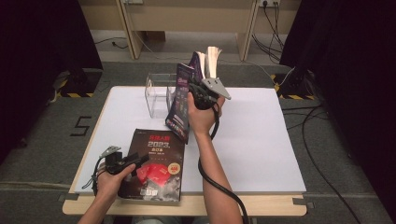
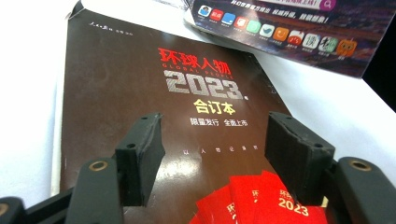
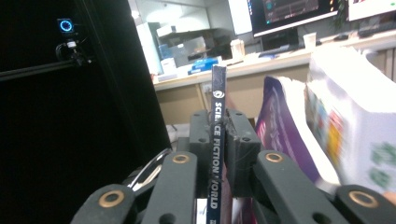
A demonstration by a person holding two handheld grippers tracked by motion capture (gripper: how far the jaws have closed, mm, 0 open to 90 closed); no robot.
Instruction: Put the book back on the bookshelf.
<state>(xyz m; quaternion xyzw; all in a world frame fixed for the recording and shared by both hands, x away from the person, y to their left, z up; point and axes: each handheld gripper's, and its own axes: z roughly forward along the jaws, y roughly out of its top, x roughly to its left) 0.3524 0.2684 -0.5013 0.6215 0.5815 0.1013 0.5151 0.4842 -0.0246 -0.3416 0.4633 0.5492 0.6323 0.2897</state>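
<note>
Looks about halfway: the right gripper [image 1: 198,93] is clamped on the spine of a thin purple magazine [image 1: 180,100], holding it upright beside the clear plastic stand [image 1: 156,93]. The left gripper [image 1: 140,160] hovers, jaws apart, over the dark-covered 2023 book [image 1: 156,163] lying on the white bench [image 1: 261,140].

Even overhead light brightens the white table [image 1: 261,140], while black curtains beside it stay dark. Glare washes the table beside the dark-covered book [image 2: 140,93]; its near, lower cover blurs.
</note>
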